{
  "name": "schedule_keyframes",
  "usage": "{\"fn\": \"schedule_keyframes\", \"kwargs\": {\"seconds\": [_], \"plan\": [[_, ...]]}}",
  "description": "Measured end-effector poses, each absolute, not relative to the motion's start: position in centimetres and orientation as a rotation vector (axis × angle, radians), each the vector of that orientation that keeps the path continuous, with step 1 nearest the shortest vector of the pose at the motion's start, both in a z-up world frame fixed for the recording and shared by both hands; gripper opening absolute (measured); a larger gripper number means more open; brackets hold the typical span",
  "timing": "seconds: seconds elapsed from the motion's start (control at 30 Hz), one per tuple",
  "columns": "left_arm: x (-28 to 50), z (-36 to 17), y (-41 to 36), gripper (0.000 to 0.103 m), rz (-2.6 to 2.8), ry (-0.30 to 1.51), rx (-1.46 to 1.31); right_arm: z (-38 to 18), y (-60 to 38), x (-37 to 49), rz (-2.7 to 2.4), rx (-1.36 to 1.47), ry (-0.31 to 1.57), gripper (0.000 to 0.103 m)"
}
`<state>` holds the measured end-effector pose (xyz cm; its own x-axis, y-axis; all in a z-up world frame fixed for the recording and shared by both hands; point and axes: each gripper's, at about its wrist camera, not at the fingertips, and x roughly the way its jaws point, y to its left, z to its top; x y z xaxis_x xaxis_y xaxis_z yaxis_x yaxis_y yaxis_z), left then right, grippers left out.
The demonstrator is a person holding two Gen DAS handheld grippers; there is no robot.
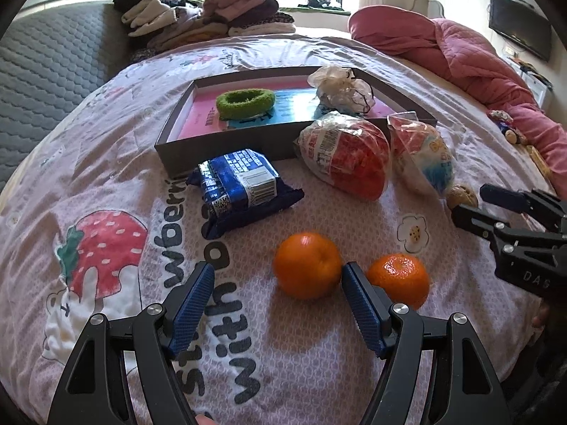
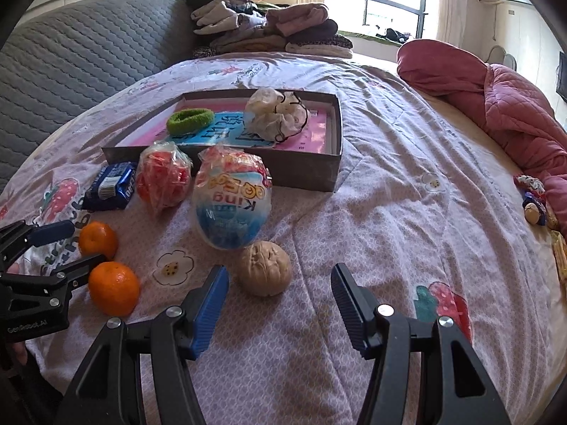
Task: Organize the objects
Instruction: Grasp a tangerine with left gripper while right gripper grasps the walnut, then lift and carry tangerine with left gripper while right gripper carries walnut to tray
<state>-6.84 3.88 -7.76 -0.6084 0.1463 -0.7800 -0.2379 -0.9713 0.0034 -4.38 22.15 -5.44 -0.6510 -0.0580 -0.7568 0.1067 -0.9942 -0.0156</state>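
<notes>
1. Bed [image 1: 117, 163], covered by a pale printed quilt with strawberry motifs and lettering; folded clothes [image 1: 202, 14] stacked at the far end, a pink comforter [image 1: 471, 60] bunched along one side.
2. Shallow grey box [image 1: 226, 150], open-topped, holding a green scrunchie [image 1: 245, 102] and a crumpled sheer hair net (dark-edged) [image 1: 340, 89] on a pink and blue booklet.
3. Blue snack packet [image 1: 241, 186], just in front of the box.
4. Red wrapped bundle [image 1: 349, 157] and egg-shaped toy pack [image 2: 230, 205], side by side near the box.
5. Two oranges: far orange [image 1: 306, 265], near orange [image 1: 398, 279], close together.
6. Walnut [image 2: 264, 269], in front of the egg pack.
7. Left gripper [image 1: 278, 281]: jaws spread, empty; one pad stands between the oranges, close against the far one.
8. Right gripper [image 2: 280, 279]: jaws spread, empty, the walnut just beyond the tips.
</notes>
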Motion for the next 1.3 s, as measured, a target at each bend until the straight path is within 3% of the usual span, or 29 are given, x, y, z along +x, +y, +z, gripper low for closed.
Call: {"fn": "schedule_keyframes", "kwargs": {"seconds": [0.27, 0.43, 0.57, 0.7, 1.3], "plan": [[-8.1, -7.9, 3.2, 0.074, 2.643, 0.087, -1.269, -6.0, 22.0, -5.6, -2.766, 1.252, 0.098, 0.059], [-7.8, -8.2, 3.8, 0.059, 2.625, 0.099, -1.26, -6.4, 21.9, -5.7, -2.757, 1.238, 0.092, 0.051], [-7.6, -8.3, 4.3, 0.039, 2.614, 0.13, -1.256, -6.5, 21.9, -5.7, -2.757, 1.223, 0.089, 0.041], [-7.5, -8.4, 4.6, 0.039, 2.62, 0.148, -1.249, -6.5, 22.1, -5.7, -2.753, 1.216, 0.067, 0.033], [-6.5, -6.8, 3.6, 0.038, 2.659, 0.104, -1.209, -4.3, 21.1, -3.6, -2.745, 1.146, 0.088, 0.033]]}}
